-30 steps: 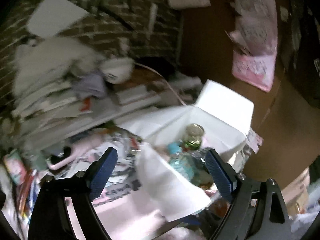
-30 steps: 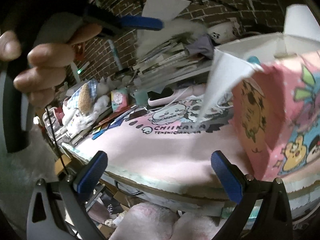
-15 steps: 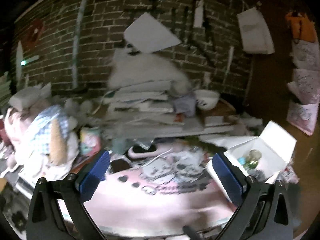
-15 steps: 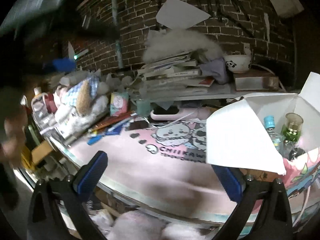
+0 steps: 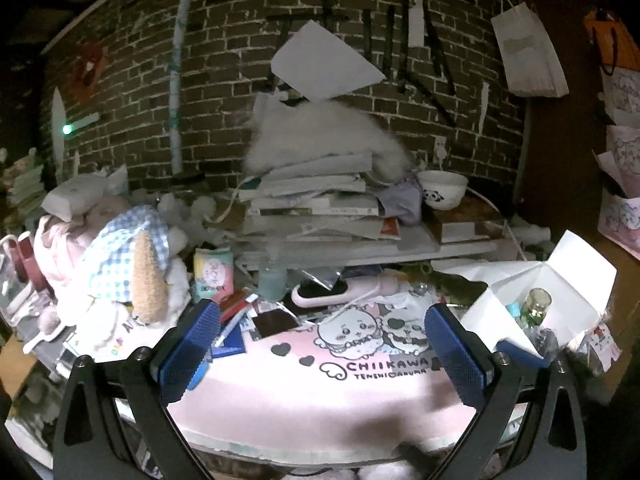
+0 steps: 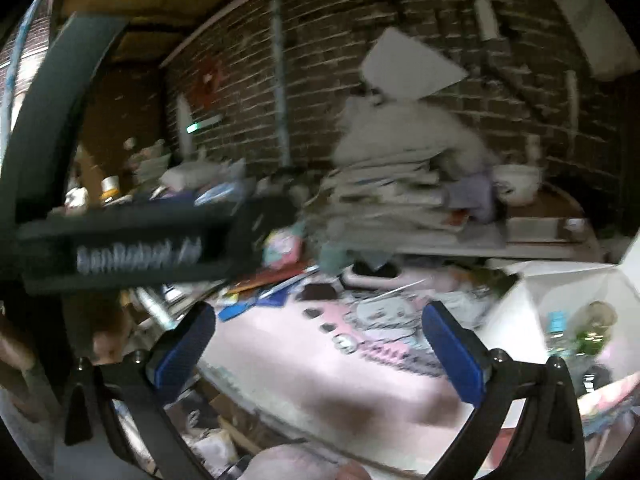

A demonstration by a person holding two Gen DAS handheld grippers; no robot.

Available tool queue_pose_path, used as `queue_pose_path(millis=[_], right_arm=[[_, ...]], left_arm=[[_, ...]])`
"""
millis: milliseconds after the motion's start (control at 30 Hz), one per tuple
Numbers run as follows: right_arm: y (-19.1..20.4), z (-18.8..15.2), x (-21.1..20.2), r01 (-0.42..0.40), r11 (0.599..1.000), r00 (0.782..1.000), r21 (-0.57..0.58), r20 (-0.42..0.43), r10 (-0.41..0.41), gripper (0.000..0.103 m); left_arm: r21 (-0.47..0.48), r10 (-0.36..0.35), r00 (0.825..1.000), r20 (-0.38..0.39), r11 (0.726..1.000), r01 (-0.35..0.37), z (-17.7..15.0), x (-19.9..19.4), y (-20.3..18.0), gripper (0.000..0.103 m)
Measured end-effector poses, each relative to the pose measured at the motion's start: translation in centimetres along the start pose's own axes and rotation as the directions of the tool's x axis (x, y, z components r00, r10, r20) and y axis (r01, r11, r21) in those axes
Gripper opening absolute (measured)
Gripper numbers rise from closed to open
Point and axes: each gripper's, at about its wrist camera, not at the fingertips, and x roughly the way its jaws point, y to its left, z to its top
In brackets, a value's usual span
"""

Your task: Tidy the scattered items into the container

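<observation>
rough brick wall [image 5: 224, 60] behind glossy pink mat [image 5: 304, 392], white box [image 5: 560, 280].

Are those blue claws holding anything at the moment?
No. The left gripper and the right gripper both stand open, nothing between the fingers, above the pink mat.

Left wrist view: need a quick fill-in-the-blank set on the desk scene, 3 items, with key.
1. The white box on the right stands with its flaps ____.
2. The panda bowl sits to the ____ of the book stack.
3. The left gripper and the right gripper each hold ____.

Missing words: open; right; nothing
</observation>
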Motion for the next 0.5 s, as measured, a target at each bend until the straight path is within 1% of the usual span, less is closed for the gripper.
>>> queue_pose_path(millis=[33, 100, 200, 267, 367, 467, 500], right_arm=[[-0.4, 0.2, -0.1, 0.027, 0.999, 1.0, 0.018, 0.002, -0.027, 0.103], [-1.9, 0.8, -0.1, 0.14, 0.988, 0.99, 0.069, -0.043, -0.137, 0.103], [-3.6, 1.2, -0.3, 0.216, 0.972, 0.973, 0.095, -0.103, -0.206, 0.103], [-4.8, 1.4, -0.3, 0.312, 0.945, 0.943, 0.101, -0.153, -0.295, 0.103], [-6.3, 1.5, -0.5, 0.409, 0.91, 0.901, 0.075, -0.193, -0.389, 0.103], [-7.9, 1.1, -0.4, 0.45, 0.891, 0.876, 0.068, -0.231, -0.424, 0.103], [-8.3, 1.0, -0.3, 0.468, 0.881, 0.864, 0.069, -0.245, -0.44, 0.103]], left_arm=[[0.001, -0.007, 1.0, -0.007, 1.0, 0.007, 0.0, 0.1, -0.2, 0.102], [0.006, -0.022, 1.0, -0.016, 1.0, 0.022, 0.0, 0.4, -0.6, 0.102], [0.016, -0.046, 0.999, -0.024, 0.999, 0.047, 0.0, 0.7, -1.5, 0.102], [0.039, -0.05, 0.998, -0.032, 0.998, 0.052, -0.1, 1.1, -2.5, 0.102], [0.06, -0.073, 0.996, -0.044, 0.995, 0.075, -0.2, 1.6, -3.5, 0.102], [0.067, -0.095, 0.994, -0.061, 0.993, 0.1, -0.4, 2.1, -4.5, 0.102], [0.068, -0.099, 0.993, -0.068, 0.992, 0.104, -0.4, 2.3, -4.7, 0.102]])
